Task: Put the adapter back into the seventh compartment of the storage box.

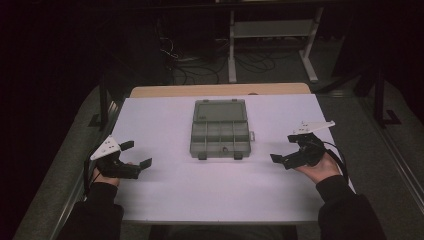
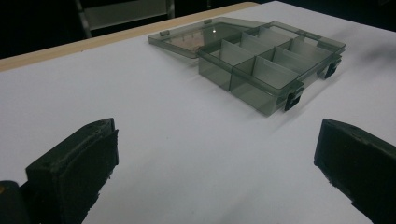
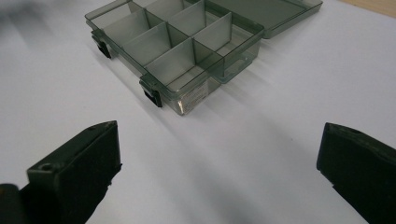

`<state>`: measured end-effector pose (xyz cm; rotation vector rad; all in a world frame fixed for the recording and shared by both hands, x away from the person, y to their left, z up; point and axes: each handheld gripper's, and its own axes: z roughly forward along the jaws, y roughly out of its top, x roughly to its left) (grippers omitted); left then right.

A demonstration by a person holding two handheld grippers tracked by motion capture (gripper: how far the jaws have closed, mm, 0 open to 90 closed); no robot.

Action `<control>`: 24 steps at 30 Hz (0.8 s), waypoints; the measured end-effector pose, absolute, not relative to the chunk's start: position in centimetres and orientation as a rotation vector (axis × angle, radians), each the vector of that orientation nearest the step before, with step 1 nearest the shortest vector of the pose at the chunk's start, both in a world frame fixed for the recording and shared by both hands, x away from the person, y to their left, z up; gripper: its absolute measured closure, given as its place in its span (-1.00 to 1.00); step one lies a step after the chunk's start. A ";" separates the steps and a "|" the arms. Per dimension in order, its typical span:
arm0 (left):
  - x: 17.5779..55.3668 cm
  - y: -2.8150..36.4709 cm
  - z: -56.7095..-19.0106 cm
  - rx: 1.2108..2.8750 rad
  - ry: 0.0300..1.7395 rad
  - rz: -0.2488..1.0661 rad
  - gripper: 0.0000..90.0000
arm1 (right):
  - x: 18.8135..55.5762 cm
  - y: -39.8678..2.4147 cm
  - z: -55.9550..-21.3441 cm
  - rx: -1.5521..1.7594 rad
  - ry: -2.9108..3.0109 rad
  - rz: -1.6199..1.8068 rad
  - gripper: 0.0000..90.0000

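Note:
A grey see-through compartment box [image 1: 220, 135] lies open in the middle of the white table [image 1: 200, 195], its lid [image 1: 220, 110] folded flat behind it. Its compartments look empty. My left gripper [image 1: 136, 154] rests near the table's left edge, open, with nothing between its jaws. In the left gripper view the box [image 2: 266, 65] sits ahead and to the right of the left gripper [image 2: 215, 154]. My right gripper [image 1: 284, 148] is held at the right of the box, also open and empty. The right gripper view has the box [image 3: 177, 46] ahead and to the left of the right gripper [image 3: 217, 154].
A strip of wooden tabletop [image 1: 220, 90] shows beyond the white sheet. Behind the table stand a white metal frame [image 1: 270, 35] and loose cables [image 1: 200, 65] on the dark floor. Black posts [image 1: 103, 100] flank the table's sides.

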<state>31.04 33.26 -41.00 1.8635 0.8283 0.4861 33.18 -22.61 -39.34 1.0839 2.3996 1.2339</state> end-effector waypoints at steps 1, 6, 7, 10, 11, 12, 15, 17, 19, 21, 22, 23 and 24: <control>31.0 33.3 -41.0 1.864 0.829 0.486 -1.00 | 33.0 -22.8 -39.4 1.086 2.390 1.241 -1.00; 31.0 33.3 -41.0 1.863 0.829 0.486 -1.00 | 32.4 -23.6 -40.0 1.115 2.361 1.251 -1.00; 31.0 33.3 -41.0 1.863 0.829 0.486 -1.00 | 32.2 -23.8 -40.1 1.117 2.356 1.250 -1.00; 31.0 33.3 -41.0 1.862 0.828 0.487 -1.00 | 32.0 -24.0 -40.2 1.120 2.345 1.256 -1.00; 31.0 33.3 -41.0 1.862 0.829 0.487 -1.00 | 31.7 -24.3 -40.4 1.117 2.330 1.256 -1.00; 31.0 33.3 -41.0 1.862 0.829 0.487 -1.00 | 31.6 -24.4 -40.4 1.119 2.324 1.255 -1.00; 31.0 33.3 -41.0 1.862 0.829 0.487 -1.00 | 31.3 -24.7 -40.7 1.124 2.314 1.255 -1.00; 31.0 33.3 -41.0 1.863 0.827 0.488 -1.00 | 31.1 -24.9 -40.9 1.128 2.310 1.253 -1.00; 31.0 33.3 -41.0 1.864 0.828 0.488 -1.00 | 31.0 -25.1 -41.0 1.134 2.303 1.249 -1.00; 31.0 33.3 -41.0 1.864 0.828 0.488 -1.00 | 30.9 -25.3 -41.2 1.137 2.297 1.244 -1.00; 31.0 33.3 -41.0 1.863 0.827 0.488 -1.00 | 30.8 -25.4 -41.2 1.142 2.293 1.241 -1.00; 31.0 33.3 -41.0 1.862 0.829 0.485 -1.00 | 30.7 -25.5 -41.3 1.143 2.290 1.242 -1.00; 31.1 33.3 -41.0 1.862 0.830 0.486 -1.00 | 30.7 -25.6 -41.4 1.146 2.286 1.242 -1.00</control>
